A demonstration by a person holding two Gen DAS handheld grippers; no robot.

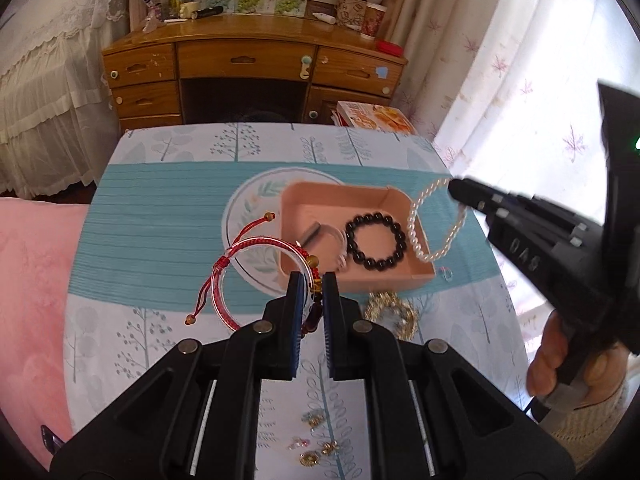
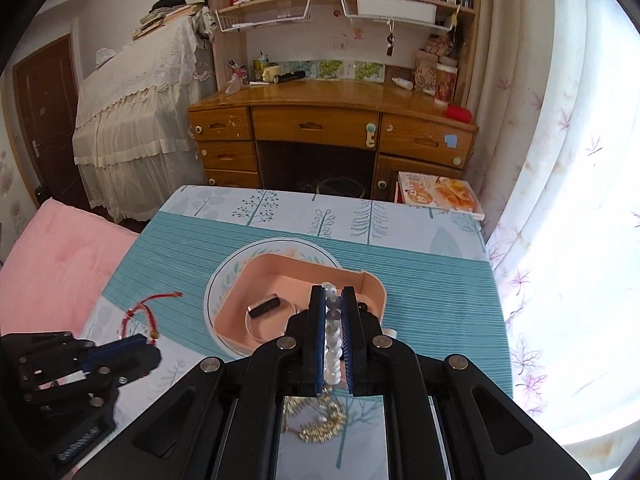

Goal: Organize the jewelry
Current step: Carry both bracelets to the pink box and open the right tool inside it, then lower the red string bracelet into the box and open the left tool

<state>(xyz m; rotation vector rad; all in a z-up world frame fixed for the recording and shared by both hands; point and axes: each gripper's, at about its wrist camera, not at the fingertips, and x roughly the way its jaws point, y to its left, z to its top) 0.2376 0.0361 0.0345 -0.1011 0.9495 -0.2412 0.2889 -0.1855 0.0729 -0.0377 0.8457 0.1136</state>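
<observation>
Two tongs, both loaded: the left tongs (image 1: pixel 311 280) are clenched on the red bracelet (image 1: pixel 256 268), the right tongs (image 2: pixel 332 300) on the pearl bracelet (image 1: pixel 434 220). The pink tray (image 1: pixel 416 276) lies ahead and below both; the pearls hang over its right rim, nearer.

Small table under teal-and-white tree-print cloth (image 1: pixel 160 216). Pink rectangular tray (image 1: pixel 356 280) resting at centre. Gold ornate brooch-like piece (image 1: pixel 390 314) just near of tray; small gold earrings (image 1: pixel 316 450) nearest; tiny clear ring (image 1: pixel 445 274) right of tray.
</observation>
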